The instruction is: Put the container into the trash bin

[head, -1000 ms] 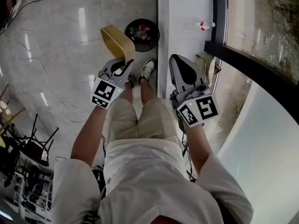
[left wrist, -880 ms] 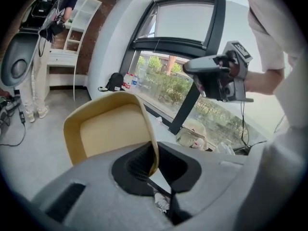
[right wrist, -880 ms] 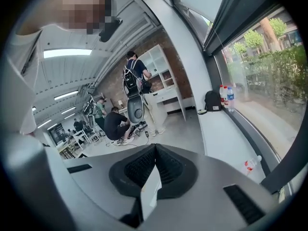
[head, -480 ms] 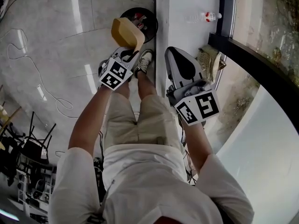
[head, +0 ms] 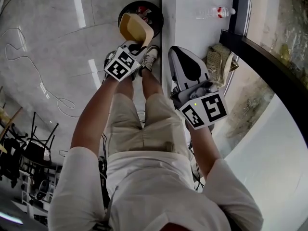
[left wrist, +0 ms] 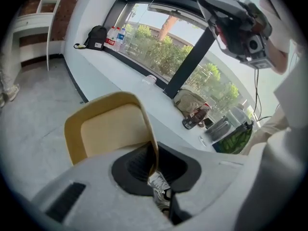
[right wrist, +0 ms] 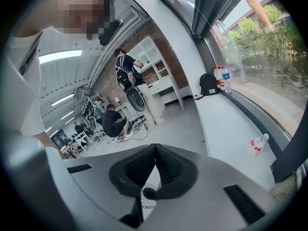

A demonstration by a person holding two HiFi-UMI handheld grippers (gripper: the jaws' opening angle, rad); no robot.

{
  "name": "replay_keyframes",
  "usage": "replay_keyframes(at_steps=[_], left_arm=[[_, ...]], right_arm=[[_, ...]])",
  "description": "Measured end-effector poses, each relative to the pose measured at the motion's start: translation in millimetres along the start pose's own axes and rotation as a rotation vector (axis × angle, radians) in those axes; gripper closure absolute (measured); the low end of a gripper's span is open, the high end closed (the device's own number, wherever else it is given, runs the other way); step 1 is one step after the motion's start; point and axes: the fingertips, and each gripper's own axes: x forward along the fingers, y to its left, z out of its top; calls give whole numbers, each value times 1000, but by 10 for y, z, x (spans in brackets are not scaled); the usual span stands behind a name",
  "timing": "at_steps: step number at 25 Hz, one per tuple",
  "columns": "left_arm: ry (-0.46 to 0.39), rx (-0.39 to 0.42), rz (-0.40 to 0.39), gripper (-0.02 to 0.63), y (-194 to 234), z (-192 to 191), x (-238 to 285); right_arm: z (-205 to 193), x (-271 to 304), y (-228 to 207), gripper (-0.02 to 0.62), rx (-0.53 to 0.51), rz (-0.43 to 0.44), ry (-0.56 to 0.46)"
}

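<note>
Left gripper pinched tight on side wall of container at rim. Container in air, apparently over near rim of trash bin. Right gripper closed, empty. Container probably light, thin-walled, flexy: rim pinch adequate.

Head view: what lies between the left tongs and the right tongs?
In the head view, the person's shoe and lower leg lie between the left tongs, shut on the container, and the shut right tongs.

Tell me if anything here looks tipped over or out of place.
A plastic bottle lies on its side on the white ledge. The container hangs tilted, pinched by one wall in the left gripper, by the trash bin.
</note>
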Motion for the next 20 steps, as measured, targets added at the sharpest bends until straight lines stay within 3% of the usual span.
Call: replay_keyframes(at_steps=[4, 14, 20], left_arm=[[49, 1, -15, 583, 83, -98, 214], [242, 164, -47, 583, 447, -406, 662], [283, 181, -54, 583, 601, -587, 883]], right_arm=[[-90, 34, -49, 594, 11, 3, 12], [-337, 94, -117, 594, 40, 9, 27], [-508, 151, -237, 594, 70, -20, 18]])
